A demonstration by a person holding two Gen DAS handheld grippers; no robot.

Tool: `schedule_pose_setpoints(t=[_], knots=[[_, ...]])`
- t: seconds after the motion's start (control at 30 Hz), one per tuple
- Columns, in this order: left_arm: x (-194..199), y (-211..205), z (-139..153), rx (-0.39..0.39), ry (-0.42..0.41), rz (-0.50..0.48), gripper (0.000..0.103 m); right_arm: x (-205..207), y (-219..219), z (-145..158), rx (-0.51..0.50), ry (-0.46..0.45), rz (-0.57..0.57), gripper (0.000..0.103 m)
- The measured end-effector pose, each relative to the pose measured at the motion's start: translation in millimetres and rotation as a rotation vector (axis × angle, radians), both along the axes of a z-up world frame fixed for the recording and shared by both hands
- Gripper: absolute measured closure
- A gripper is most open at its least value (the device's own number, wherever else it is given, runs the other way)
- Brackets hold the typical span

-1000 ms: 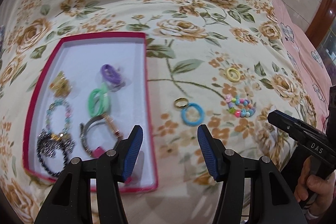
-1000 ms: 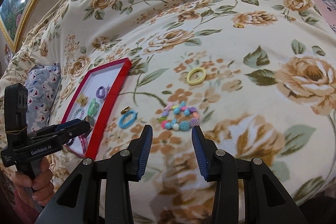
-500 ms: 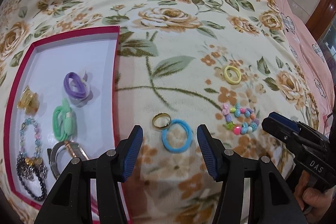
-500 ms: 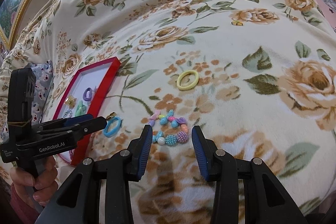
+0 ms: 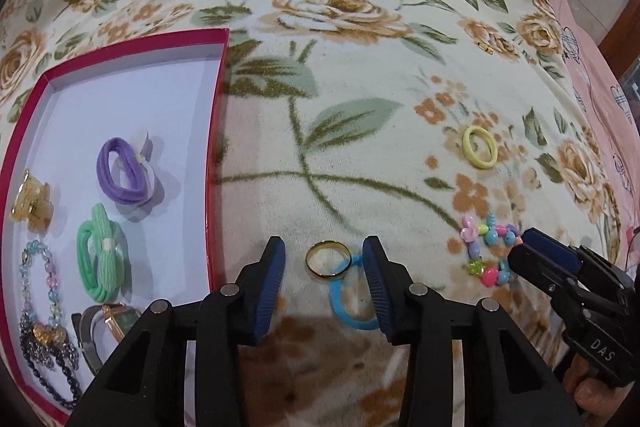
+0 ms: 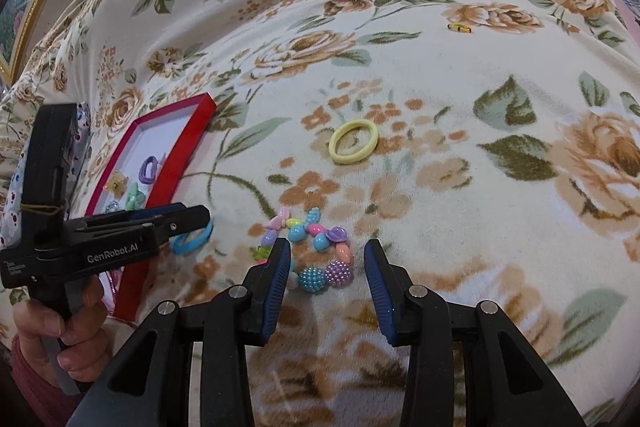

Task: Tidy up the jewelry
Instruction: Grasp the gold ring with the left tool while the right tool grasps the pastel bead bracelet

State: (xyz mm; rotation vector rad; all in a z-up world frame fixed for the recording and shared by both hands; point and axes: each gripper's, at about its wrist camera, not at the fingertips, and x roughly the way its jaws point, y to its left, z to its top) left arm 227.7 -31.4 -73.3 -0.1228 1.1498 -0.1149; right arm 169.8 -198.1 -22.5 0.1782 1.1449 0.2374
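My left gripper (image 5: 325,263) is open low over the floral blanket, with a gold ring (image 5: 327,259) and a blue hair tie (image 5: 352,297) between its jaws. My right gripper (image 6: 327,269) is open over a colourful bead bracelet (image 6: 310,251), which also shows in the left wrist view (image 5: 486,255). A yellow hair tie (image 6: 353,141) lies farther out, apart from both grippers. The red box (image 5: 216,115) at the left holds a purple hair tie (image 5: 124,171), a green hair tie (image 5: 102,259), an amber clip (image 5: 32,205), bead bracelets and a watch.
A small gold item (image 6: 459,26) lies far out on the blanket. A pink cloth (image 5: 600,67) runs along the right side. A framed picture (image 6: 24,7) and a blue patterned pillow (image 6: 16,187) are at the left.
Both grippers have moved forward and down: the left now straddles the gold ring and blue hair tie, the right has closed in on the bead bracelet. Both stay open.
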Motion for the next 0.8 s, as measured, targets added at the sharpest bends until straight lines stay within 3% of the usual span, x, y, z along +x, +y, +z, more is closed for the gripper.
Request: schedule_pose_setpoints(t=[0.1,0.17,0.27,0.3,0.8], knots=[[1,-2,-2,0.014,-0.008,-0.01,0.068,1,3,-3,-0.025,0.001,0.006,0.079],[0,-3,-3,0.019,-0.01,-0.018,0.076,0,4,-3,-0.038,-0.002,0.013,0.079],[-2,-4,-3,0.02,-0.015,-0.032,0.081,-2,7,-2,-0.058,-0.012,0.023,0.08],[-3,-4,-2,0.026,-0.02,-0.038,0.081,-2,7,-1,-0.065,-0.017,0.025,0.092],[-39,15,37,-0.017,-0.113,-0.037,0.081,-8,12,41,-0.025,-0.112,0.032,0.092]])
